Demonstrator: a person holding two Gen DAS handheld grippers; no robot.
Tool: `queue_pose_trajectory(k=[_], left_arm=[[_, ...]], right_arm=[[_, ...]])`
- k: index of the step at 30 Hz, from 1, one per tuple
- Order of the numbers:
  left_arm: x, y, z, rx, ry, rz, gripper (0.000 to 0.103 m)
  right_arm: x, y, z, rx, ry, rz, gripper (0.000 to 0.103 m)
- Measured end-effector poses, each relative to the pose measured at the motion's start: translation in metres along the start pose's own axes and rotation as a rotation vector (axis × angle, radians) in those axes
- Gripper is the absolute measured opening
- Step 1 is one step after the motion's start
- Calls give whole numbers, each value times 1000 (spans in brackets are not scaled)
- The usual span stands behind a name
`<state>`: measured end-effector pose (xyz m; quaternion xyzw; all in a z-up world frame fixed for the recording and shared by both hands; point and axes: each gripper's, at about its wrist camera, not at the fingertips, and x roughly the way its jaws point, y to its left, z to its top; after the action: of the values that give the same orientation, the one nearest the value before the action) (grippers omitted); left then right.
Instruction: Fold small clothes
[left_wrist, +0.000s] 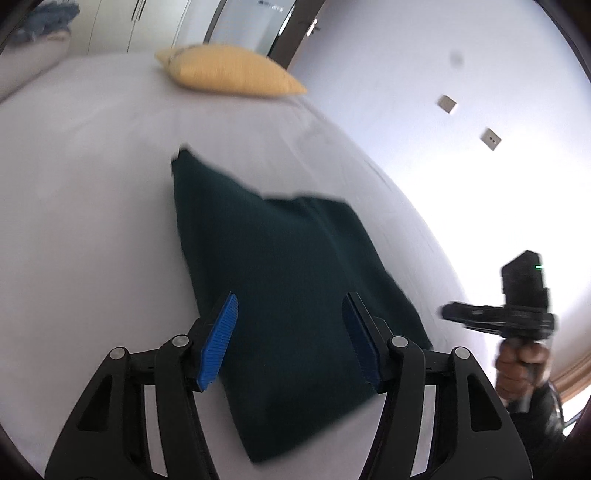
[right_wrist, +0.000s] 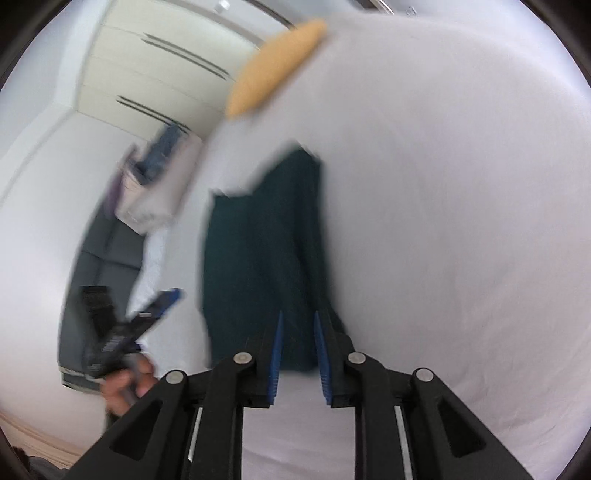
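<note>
The dark green garment (left_wrist: 280, 295) lay folded flat on the white bed (left_wrist: 92, 221). Left claw (left_wrist: 291, 343) hovered above it, spread wide and empty; right claw (right_wrist: 298, 356) narrowly parted, gripping nothing.

Both wrist views close above bed (left_wrist: 92, 155)

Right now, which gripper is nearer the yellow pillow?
Neither clearly; both views are blurred. Left gripper and right gripper, both empty, hang over the near end of the dark green garment. The yellow pillow lies far beyond both.
</note>
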<state>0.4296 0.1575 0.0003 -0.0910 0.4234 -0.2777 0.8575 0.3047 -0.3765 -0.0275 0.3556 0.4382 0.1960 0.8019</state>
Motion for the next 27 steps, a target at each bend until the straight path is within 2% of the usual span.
queue_pose_trajectory(k=[2,4,5,6,8,10,12,13,14,16,19,22,24,26,27], left_arm=[[23,-8,17,-11,15,-17,57],[48,-6,34,-15,44,10,57],[69,-1,39,-23,88,38,56],[91,-15,35,-39,113,47,54],[112,-9,33,-41,135,76,54],[119,-16,31,12,123,112,54],[124,-18,25,40,122,133,54],[127,-16,25,36,121,127,54],[130,-14,25,26,123,114,54],[133,-13,25,21,122,95,54],[141,-24,14,41,110,94,54],[125,-26,13,18,82,83,54],[101,-25,11,5,51,88,53],[83,-35,3,17,10,59,53],[81,-41,-2,32,3,65,53]], right_arm=[[12,18,20,-19,7,88,21],[36,29,35,-37,40,140,21],[52,36,43,-48,61,155,21],[73,39,52,-42,77,150,21],[104,37,63,-8,107,159,21],[132,34,70,-12,124,104,21],[155,20,72,6,140,32,15],[158,11,74,19,137,30,2],[160,4,76,39,129,35,0],[155,-10,77,69,109,93,0],[145,-17,75,57,75,112,0],[125,-25,66,89,44,101,0],[110,-11,59,65,12,77,6],[95,5,49,37,1,119,23],[94,12,46,21,2,132,26]])
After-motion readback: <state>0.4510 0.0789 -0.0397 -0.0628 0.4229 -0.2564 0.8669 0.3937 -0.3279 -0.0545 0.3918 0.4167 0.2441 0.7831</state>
